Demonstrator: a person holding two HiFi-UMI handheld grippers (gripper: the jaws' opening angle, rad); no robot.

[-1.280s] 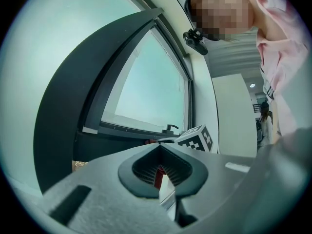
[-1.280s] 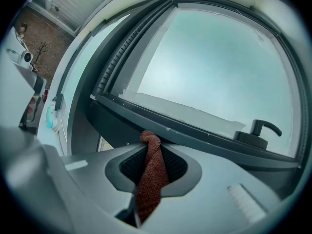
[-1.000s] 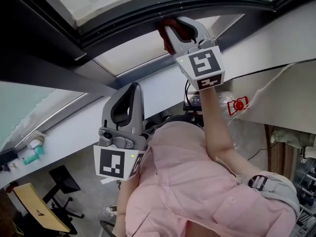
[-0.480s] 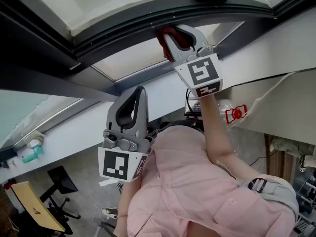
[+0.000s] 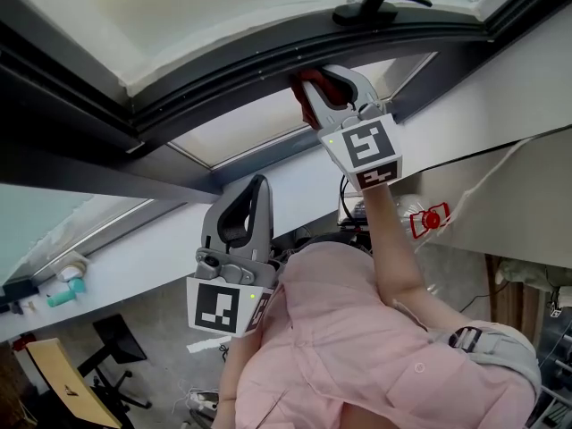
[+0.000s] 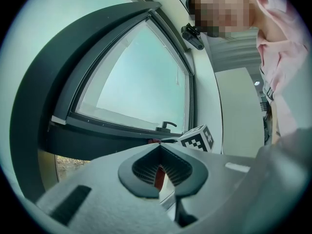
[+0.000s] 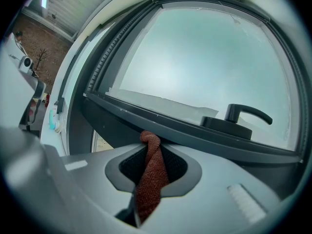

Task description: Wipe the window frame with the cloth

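Right gripper view shows the right gripper (image 7: 154,156) with its jaws closed on a rust-red cloth (image 7: 148,177). The cloth runs up between the dark pads as a twisted strip, and its rounded top end presses against the underside of the dark grey window frame (image 7: 195,136). The contact spot lies on the frame's lower bar, left of the black window handle (image 7: 243,115), which sits on the same bar.

In the head view this gripper is raised overhead on an outstretched arm, its marker cube facing the camera. The red cloth shows at its tip, right on the frame.

The left gripper (image 5: 251,191) is held lower, close to the person's pink shirt (image 5: 357,329) and well apart from the frame. In the left gripper view its jaws meet at the tips with nothing between them (the red sliver seen through the gap is the cloth, far off at the other gripper). Below the windows, a pale sill (image 5: 116,262) carries a few small objects at its far left.
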